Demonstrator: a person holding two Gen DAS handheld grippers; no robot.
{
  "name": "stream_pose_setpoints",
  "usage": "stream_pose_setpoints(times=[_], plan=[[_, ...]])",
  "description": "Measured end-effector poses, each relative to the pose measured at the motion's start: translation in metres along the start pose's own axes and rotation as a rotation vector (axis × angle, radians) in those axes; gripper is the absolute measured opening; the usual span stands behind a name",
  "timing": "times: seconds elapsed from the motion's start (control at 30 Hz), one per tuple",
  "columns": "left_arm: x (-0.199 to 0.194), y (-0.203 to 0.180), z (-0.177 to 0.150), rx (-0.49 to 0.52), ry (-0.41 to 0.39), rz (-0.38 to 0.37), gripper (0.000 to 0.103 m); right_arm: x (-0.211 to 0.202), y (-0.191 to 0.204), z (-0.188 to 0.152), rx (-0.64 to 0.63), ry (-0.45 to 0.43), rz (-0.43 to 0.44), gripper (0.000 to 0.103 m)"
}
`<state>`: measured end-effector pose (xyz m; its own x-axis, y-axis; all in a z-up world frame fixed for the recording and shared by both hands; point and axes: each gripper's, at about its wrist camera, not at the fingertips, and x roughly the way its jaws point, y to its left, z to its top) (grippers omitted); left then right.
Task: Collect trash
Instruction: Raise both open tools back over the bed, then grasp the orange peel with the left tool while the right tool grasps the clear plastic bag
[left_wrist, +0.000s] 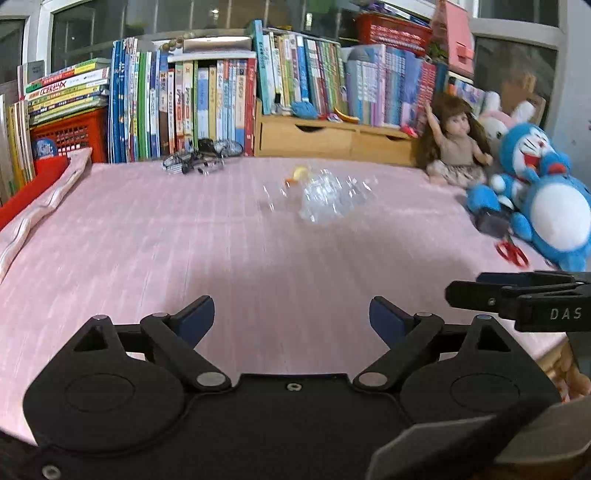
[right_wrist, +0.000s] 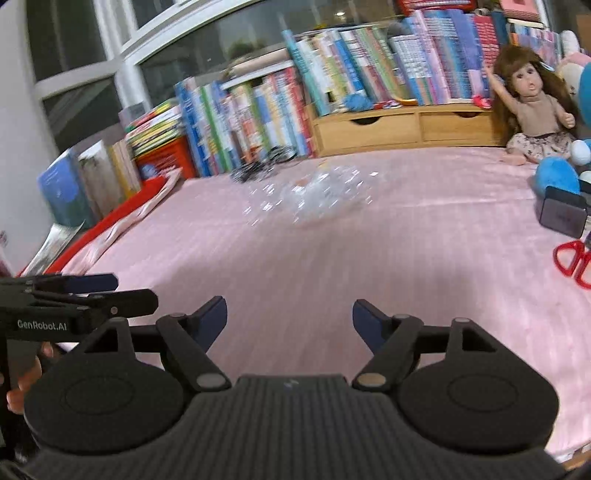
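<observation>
the left gripper (left_wrist: 291, 317) and the right gripper (right_wrist: 290, 319) both hang over the near part of the desk (left_wrist: 147, 229), fingers (left_wrist: 199, 314) spread wide and released with nothing between them; the step in hand looks like the reach for the trash, not yet begun in earnest; the crumpled plastic (left_wrist: 325, 199) lies toward the far middle of the pink cloth, well apart from both grippers, short of the books (left_wrist: 207, 103) and left of the doll (left_wrist: 458, 147); to do it well, one gripper should come in low and level so the fingers straddle the bulk of the wad, then close firmly, since thin film tends to spring back and slip; the other can stay clear of the scissors (right_wrist: 572, 262) at the right edge; the plastic is clear and glossy, scrunched into a loose lump with small glints and a thinner flap trailing left; a yellow-orange bit sits just behind it, too blurred to name; it likely weighs almost nothing and may skid when nudged.
</observation>
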<state>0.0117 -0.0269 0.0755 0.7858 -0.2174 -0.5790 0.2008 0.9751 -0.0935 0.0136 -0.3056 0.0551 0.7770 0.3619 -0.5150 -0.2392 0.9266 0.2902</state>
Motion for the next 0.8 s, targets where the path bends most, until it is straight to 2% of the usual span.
stream_pose_setpoints(times=[0.23,0.3,0.37,0.43,0.67,0.73,0.8], plan=[[0.049,0.016,0.050,-0.085,-0.018,-0.015,0.091,0.032,-0.014,0.037,0.017,-0.044,-0.049,0.087],[0.065,0.026,0.067,-0.134,-0.020,-0.011,0.091,0.042,-0.014,0.043,-0.001,-0.068,-0.058,0.091],[0.079,0.036,0.081,-0.185,-0.038,0.010,0.091,0.054,-0.015,0.046,-0.021,-0.130,-0.065,0.103],[0.096,0.045,0.096,-0.214,-0.047,0.020,0.091,0.071,-0.015,0.052,-0.017,-0.152,-0.077,0.103],[0.157,0.067,0.130,-0.293,0.015,0.090,0.091,0.144,-0.008,0.079,-0.010,-0.067,-0.081,0.103],[0.174,0.075,0.133,-0.338,0.034,0.078,0.091,0.168,-0.007,0.085,0.011,-0.029,-0.087,0.103],[0.186,0.081,0.133,-0.376,0.060,0.072,0.091,0.189,-0.010,0.088,0.043,0.023,-0.056,0.103]])
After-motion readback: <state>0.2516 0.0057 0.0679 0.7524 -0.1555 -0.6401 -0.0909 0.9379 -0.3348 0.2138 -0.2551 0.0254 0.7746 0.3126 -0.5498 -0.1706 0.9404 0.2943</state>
